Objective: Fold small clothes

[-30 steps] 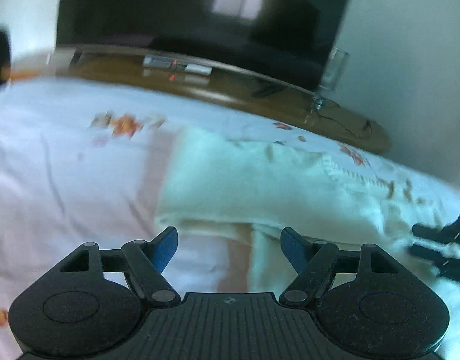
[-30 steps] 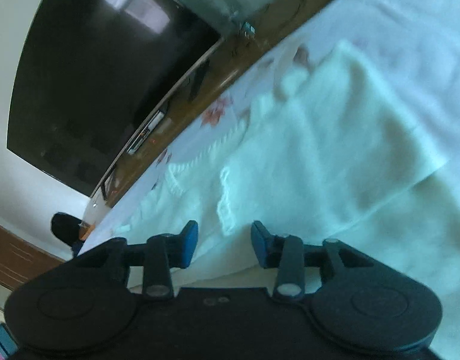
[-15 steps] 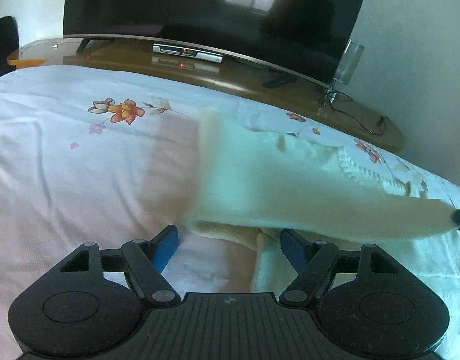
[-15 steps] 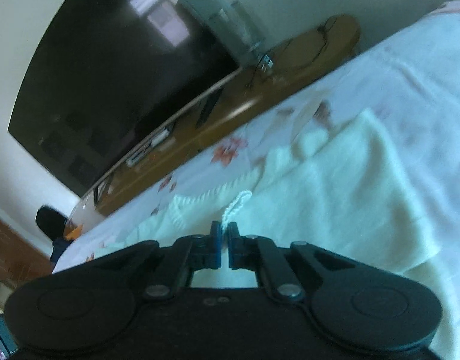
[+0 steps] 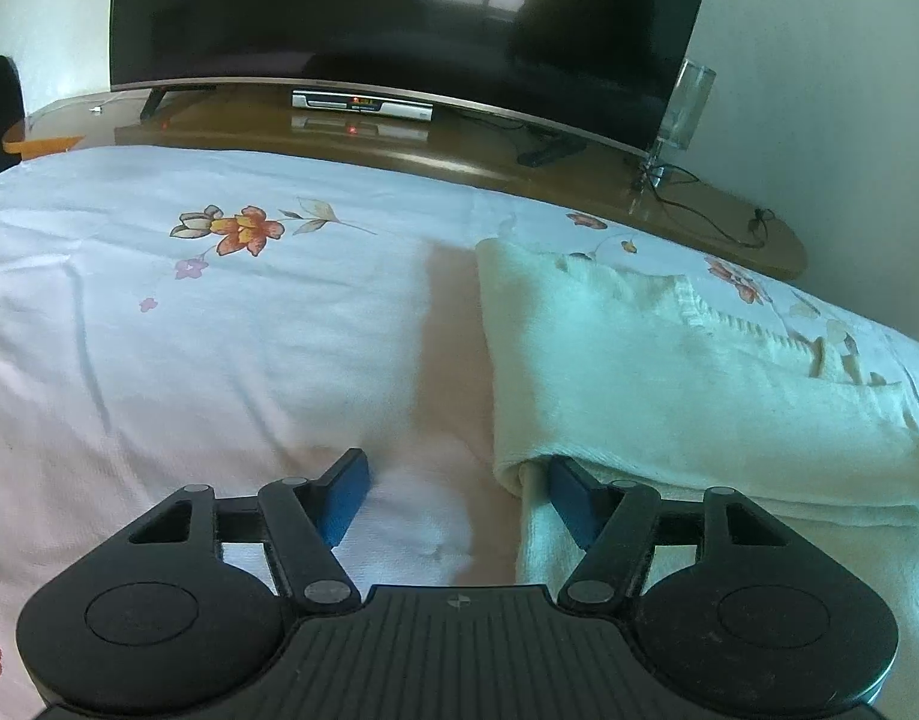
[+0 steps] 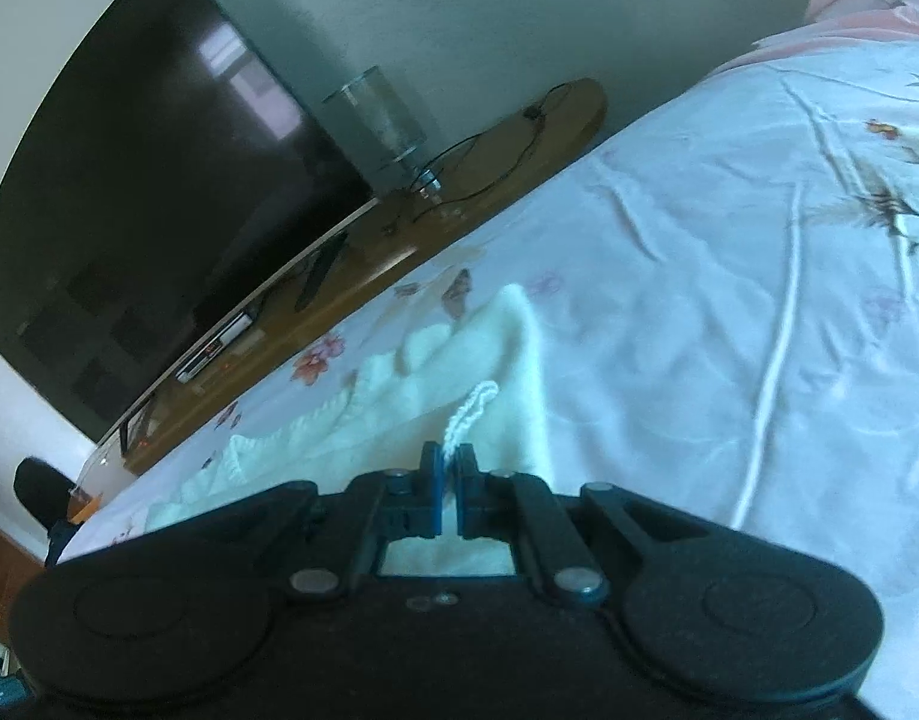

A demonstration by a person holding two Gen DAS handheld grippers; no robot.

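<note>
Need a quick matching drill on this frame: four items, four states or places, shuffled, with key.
Items:
1. left gripper
2. right gripper
3. garment
4. TV

States or places:
A. on the wooden stand past the bed
B. shut on a knitted cord
C. cream, folded over on the floral sheet
D. open, one finger at the cloth edge

Pairs: 1-D, 2-B, 3-C, 4-A

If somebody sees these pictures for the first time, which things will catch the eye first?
First, the cream knitted garment lying folded on the flowered bedsheet, right of the middle. Next, the right gripper, shut on the garment's scalloped edge, while the left gripper stands open at its near corner. Behind the bed, a big dark television fills the wooden shelf.
</note>
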